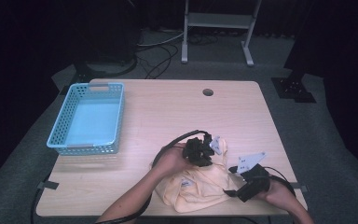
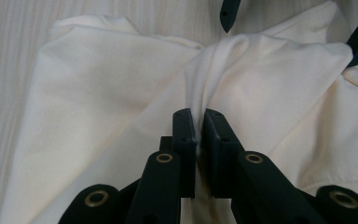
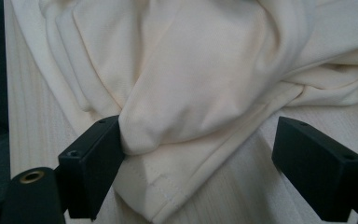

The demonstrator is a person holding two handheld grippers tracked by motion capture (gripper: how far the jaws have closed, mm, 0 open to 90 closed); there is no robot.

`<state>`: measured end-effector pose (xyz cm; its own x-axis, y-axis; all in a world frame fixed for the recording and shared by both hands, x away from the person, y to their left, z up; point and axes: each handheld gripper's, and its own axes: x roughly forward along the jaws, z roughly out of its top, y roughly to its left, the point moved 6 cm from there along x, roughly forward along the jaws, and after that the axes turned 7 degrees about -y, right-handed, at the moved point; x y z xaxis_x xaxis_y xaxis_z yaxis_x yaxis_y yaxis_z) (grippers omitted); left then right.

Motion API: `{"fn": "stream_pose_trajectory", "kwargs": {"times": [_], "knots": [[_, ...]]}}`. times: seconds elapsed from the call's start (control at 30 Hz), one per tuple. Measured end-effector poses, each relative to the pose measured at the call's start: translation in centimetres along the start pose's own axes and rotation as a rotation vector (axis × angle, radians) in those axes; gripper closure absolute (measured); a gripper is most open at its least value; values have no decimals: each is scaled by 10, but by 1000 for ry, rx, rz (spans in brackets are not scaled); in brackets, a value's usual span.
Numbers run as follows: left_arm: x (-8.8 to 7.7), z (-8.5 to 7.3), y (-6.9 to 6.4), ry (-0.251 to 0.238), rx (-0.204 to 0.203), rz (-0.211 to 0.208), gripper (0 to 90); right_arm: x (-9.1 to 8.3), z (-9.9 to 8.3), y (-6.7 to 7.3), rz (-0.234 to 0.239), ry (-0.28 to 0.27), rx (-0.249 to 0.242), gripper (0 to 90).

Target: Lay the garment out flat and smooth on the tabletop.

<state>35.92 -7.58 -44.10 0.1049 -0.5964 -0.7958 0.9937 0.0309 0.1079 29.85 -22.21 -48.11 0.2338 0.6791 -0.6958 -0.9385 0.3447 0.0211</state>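
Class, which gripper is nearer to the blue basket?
Left. The left gripper sits over the yellow cloth, right of the basket; the right gripper is farther right, at the table's near edge.

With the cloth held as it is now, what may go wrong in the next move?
1. The left gripper is shut on only a thin ridge of the pale yellow fabric garment; a strong pull may let the fold slip out.
2. The right gripper is open, one jaw touching a bunched hem; if it closes here it may catch several layers.
3. The garment lies near the front edge of the light wooden table, so dragging could slide it off.
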Motion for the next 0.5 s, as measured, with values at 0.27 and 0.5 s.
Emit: {"fn": "stream_pose_trajectory", "kwargs": {"times": [0.27,0.5], "knots": [[-29,-15,0,-52,-29,38,835,-1,-1,0,0,0,5,161],[-56,-40,-2,-54,-57,75,837,-2,-2,0,-5,1,9,148]]}}
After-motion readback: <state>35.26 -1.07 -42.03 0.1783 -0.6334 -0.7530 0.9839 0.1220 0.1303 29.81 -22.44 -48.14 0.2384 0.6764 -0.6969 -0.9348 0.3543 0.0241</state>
